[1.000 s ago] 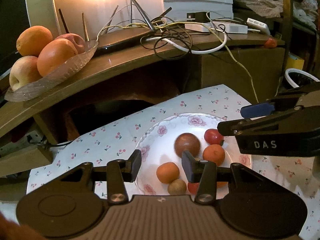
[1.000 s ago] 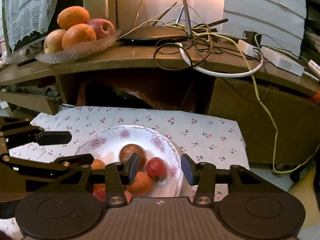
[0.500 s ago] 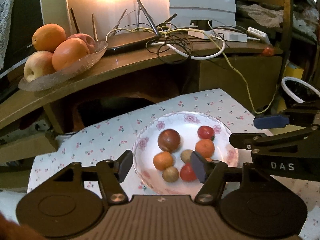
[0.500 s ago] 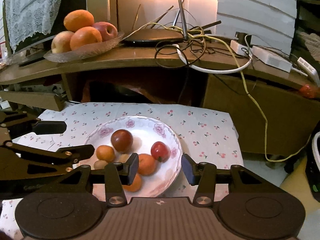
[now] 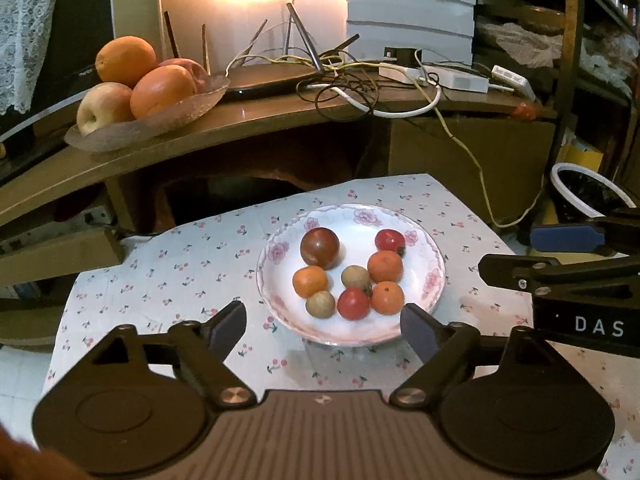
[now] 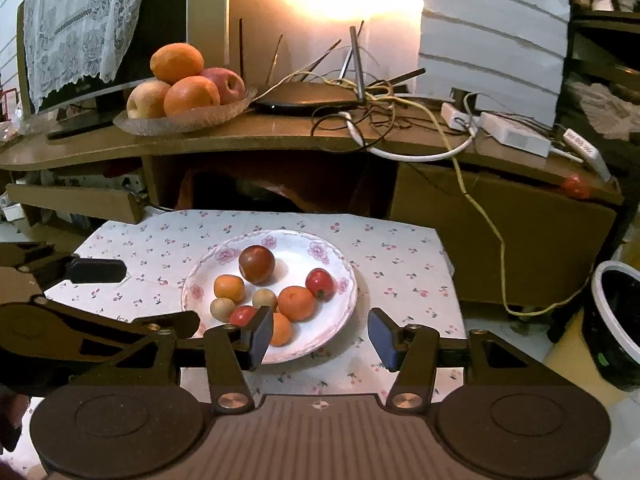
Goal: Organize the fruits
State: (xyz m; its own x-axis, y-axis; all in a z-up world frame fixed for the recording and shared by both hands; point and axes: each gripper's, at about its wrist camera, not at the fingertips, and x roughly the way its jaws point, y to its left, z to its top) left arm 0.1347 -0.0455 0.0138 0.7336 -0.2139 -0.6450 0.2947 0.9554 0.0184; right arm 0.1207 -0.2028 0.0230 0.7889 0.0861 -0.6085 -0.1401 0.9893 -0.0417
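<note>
Both grippers hover over the near edge of the table w/ nothing between their fingers. The left gripper (image 5: 322, 320) has its fingers spread wide apart, framing the near rim of the floral plate (image 5: 434, 286). The right gripper (image 6: 320, 334) is also spread apart, its left finger (image 6: 260, 334) in front of the plate's near-left fruit, its right finger past the plate's right rim.

The plate sits mid-table on a cherry-print cloth (image 5: 180, 268) and holds 8 small fruits. A dark reddish-brown plum (image 5: 320, 248) lies at the far left, the biggest of the lot. 2 red tomatoes: 1 at the far right (image 5: 390, 240), 1 at the near middle (image 5: 353, 303). 3 small oranges: left (image 5: 309, 281), right (image 5: 385, 266) and near right (image 5: 387, 298). 2 tan round fruits, type unclear: 1 at centre (image 5: 356, 277), 1 near left (image 5: 320, 304). The near ones touch each other in a loose cluster; the plum & far tomato sit apart.

On the far wooden shelf (image 5: 280, 120), a glass dish (image 5: 160, 120) at left carries 2 big oranges and 2 apples, piled. Right of it: a black router (image 5: 272, 80) and a tangle of cables (image 5: 360, 88). A small red fruit (image 5: 524, 110) lies on the shelf's right end, well apart from the plate.
</note>
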